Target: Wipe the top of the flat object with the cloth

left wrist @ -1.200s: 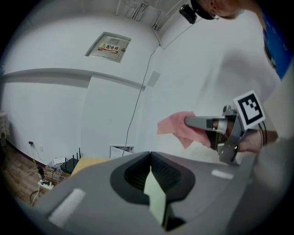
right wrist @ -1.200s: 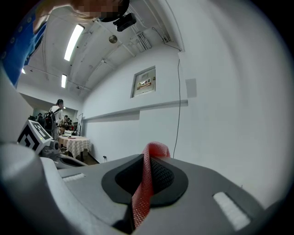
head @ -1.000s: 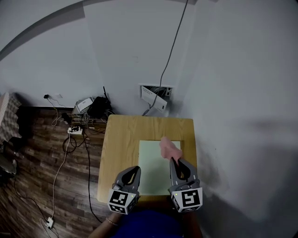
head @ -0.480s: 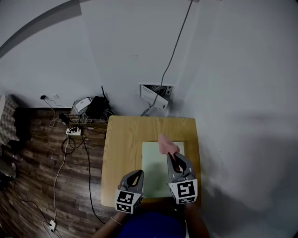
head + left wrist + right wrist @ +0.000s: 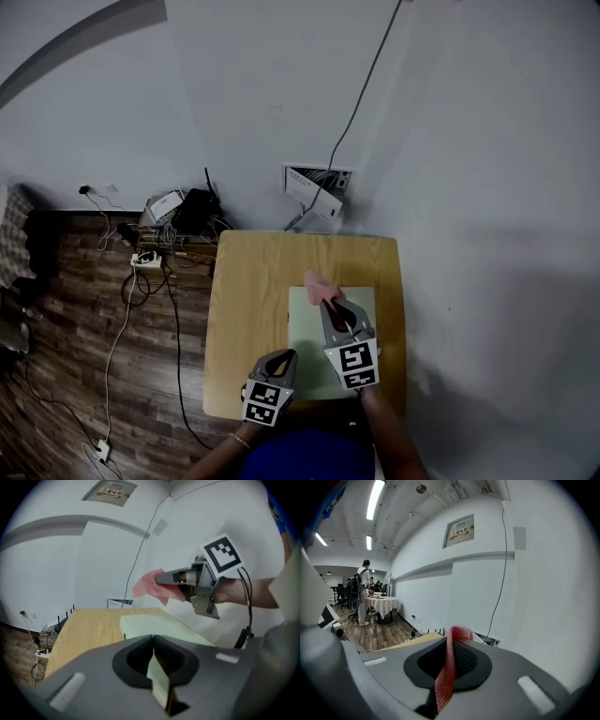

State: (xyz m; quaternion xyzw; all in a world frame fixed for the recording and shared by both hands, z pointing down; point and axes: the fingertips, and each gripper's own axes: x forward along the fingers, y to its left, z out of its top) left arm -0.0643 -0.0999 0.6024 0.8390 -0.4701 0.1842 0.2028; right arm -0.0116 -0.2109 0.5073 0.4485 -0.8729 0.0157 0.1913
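Note:
A pale green flat board (image 5: 307, 349) lies on the right half of a small wooden table (image 5: 248, 309). My right gripper (image 5: 330, 307) is shut on a pink cloth (image 5: 318, 288) and hovers over the board's far part. In the left gripper view the cloth (image 5: 147, 585) hangs clear above the board (image 5: 150, 623). In the right gripper view the cloth (image 5: 446, 667) is pinched between the jaws of that gripper (image 5: 451, 637). My left gripper (image 5: 285, 356) is shut and empty, near the table's front edge beside the board's left side. The same left gripper (image 5: 153, 638) points along the board.
White walls stand close behind and to the right of the table. An open wall box (image 5: 316, 190) with a cable sits behind it. A router and power strips (image 5: 178, 214) lie on the wooden floor at the left. A person (image 5: 362, 592) stands far off.
Both grippers have sunk towards the table. The right gripper has carried the cloth left and forward over the board. The left gripper has shifted slightly right.

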